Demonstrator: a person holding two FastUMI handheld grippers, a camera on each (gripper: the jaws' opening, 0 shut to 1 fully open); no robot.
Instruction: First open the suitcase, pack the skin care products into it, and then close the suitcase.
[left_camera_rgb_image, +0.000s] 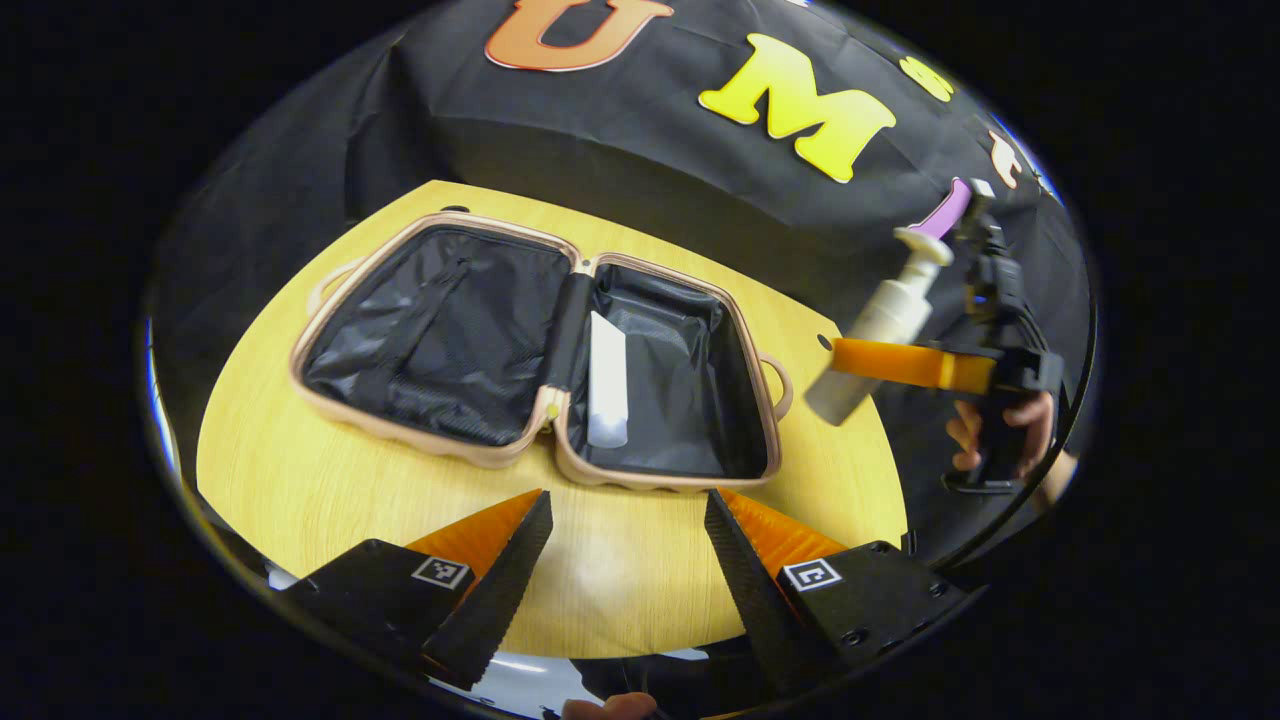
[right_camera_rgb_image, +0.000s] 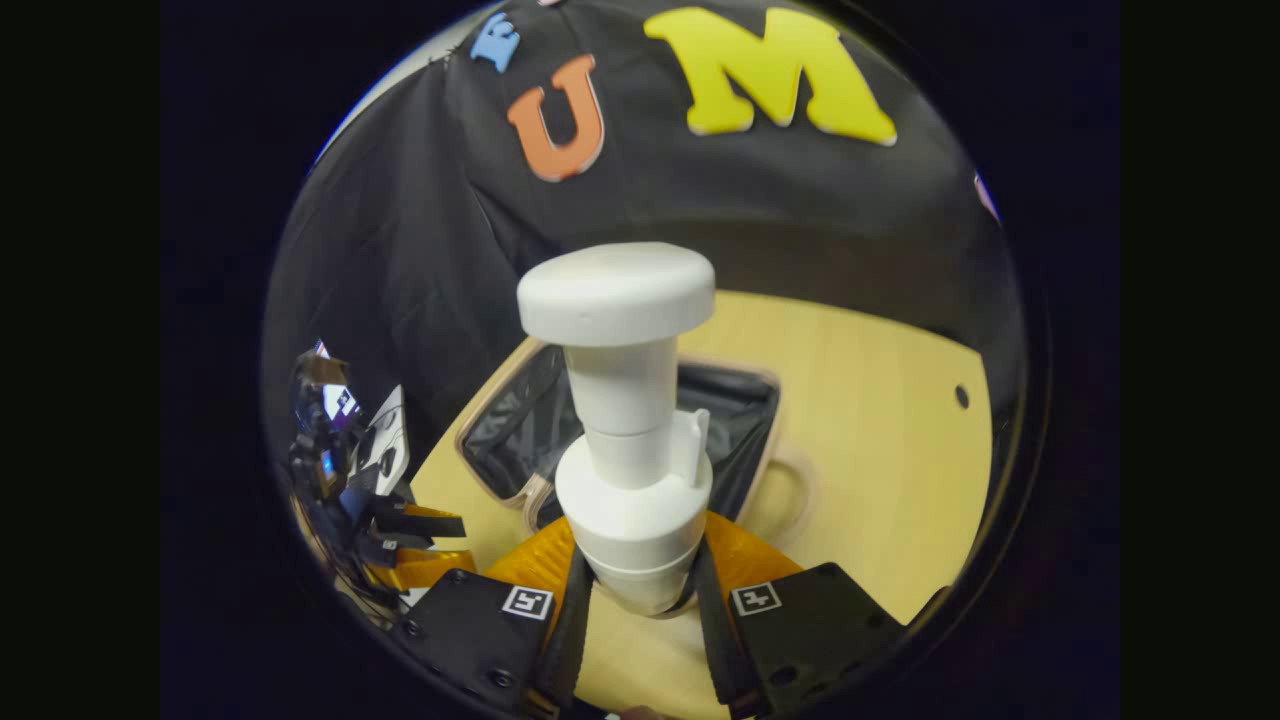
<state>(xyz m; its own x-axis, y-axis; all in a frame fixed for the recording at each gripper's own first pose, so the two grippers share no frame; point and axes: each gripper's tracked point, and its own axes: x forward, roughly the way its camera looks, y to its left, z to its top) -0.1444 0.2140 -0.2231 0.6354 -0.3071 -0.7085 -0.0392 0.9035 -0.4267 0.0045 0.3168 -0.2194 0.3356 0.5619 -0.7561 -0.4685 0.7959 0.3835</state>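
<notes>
A beige suitcase (left_camera_rgb_image: 420, 440) with black lining lies open flat on the wooden table (left_camera_rgb_image: 300, 480). A white tube (left_camera_rgb_image: 607, 380) rests in its right half, near the hinge. My left gripper (left_camera_rgb_image: 628, 560) hovers open over the table's near edge, in front of the suitcase. In the left gripper view my right gripper (left_camera_rgb_image: 900, 362) is held in the air to the right of the suitcase, shut on a white pump bottle (left_camera_rgb_image: 885, 325). In the right gripper view that pump bottle (right_camera_rgb_image: 628, 440) stands upright between the fingers of my right gripper (right_camera_rgb_image: 640, 590), above the suitcase (right_camera_rgb_image: 520, 430).
A hand (left_camera_rgb_image: 990, 425) holds the right gripper's grip beyond the table's right edge. The left gripper (right_camera_rgb_image: 400, 530) appears at the left of the right gripper view. A small hole (right_camera_rgb_image: 961, 396) marks the tabletop on the right.
</notes>
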